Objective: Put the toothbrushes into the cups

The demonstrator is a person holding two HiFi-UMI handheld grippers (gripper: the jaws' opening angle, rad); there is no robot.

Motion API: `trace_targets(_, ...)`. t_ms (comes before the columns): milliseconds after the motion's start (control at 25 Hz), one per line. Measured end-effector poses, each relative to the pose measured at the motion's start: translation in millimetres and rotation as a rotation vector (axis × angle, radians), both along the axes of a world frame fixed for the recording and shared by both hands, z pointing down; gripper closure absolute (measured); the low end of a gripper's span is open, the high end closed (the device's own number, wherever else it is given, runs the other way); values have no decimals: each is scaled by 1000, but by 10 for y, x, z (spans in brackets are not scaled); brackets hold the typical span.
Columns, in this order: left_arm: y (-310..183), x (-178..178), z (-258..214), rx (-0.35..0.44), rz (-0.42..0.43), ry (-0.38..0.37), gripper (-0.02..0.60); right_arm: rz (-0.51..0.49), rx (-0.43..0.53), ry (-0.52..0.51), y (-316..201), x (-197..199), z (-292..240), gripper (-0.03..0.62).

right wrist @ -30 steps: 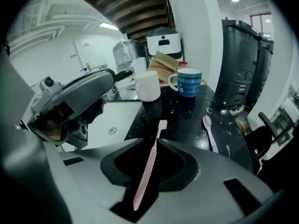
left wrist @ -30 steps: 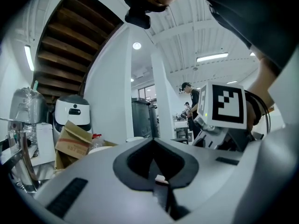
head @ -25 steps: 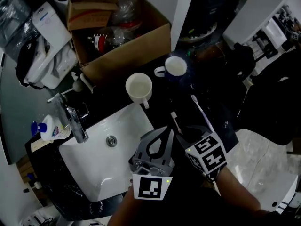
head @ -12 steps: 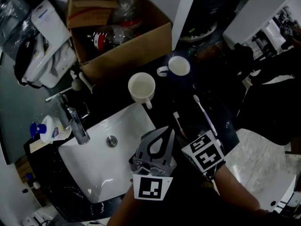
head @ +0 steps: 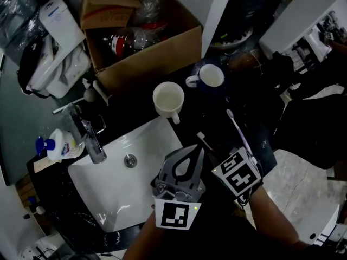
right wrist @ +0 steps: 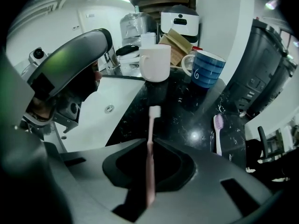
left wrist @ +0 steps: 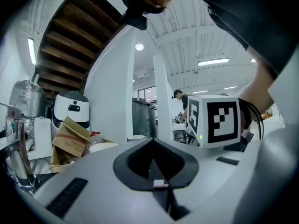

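Item 1, pink toothbrush (right wrist: 150, 125): pinched by its handle between the closed jaws of the right gripper (right wrist: 150, 146). The bristle head points forward over the black counter (right wrist: 184, 108) toward the white cup (right wrist: 156, 62). Item 2, purple toothbrush (right wrist: 217, 129): lies flat on the counter to the right of that gripper, untouched. Receptacles, 2: the white cup stands near the corner of the sink (head: 111, 191), and the blue cup (right wrist: 205, 70) stands just beyond and to its right. Both are upright and look empty. Left gripper (left wrist: 152, 141): jaws pressed together on nothing, held over the sink's edge beside the right one. Handling, as judged: both brushes are light, slim, stiff plastic with smooth handles, so they are apt to pivot or slide in a narrow pinch. The best hold is mid-handle or a little toward the tail, which leaves 1 end free to enter a cup. The purple brush offers little to get under, so the jaws should straddle the handle across its width, close to the counter. The cups look ceramic and steady enough for a dropped brush, but a knock from a gripper could shift them.
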State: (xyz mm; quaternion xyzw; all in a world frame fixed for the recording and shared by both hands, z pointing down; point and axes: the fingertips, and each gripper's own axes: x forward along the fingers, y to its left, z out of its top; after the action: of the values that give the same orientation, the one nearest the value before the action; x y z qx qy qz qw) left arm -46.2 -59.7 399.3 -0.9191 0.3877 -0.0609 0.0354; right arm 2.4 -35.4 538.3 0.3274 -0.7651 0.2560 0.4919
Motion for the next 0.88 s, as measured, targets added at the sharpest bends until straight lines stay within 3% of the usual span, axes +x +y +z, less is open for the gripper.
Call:
trace_targets(280, -13, -29, 20, -7, -9, -9, 572, -62, 51, -23, 10, -6, -36, 534)
trace_targets(520, -68, -114, -2, -26, -57, -6, 572, -72, 186, -103, -128, -79, -337, 534)
trace_targets(880, -193, -286, -109, -72, -151, 6, 572, -10, 439, -451, -367, -270, -1129, 534)
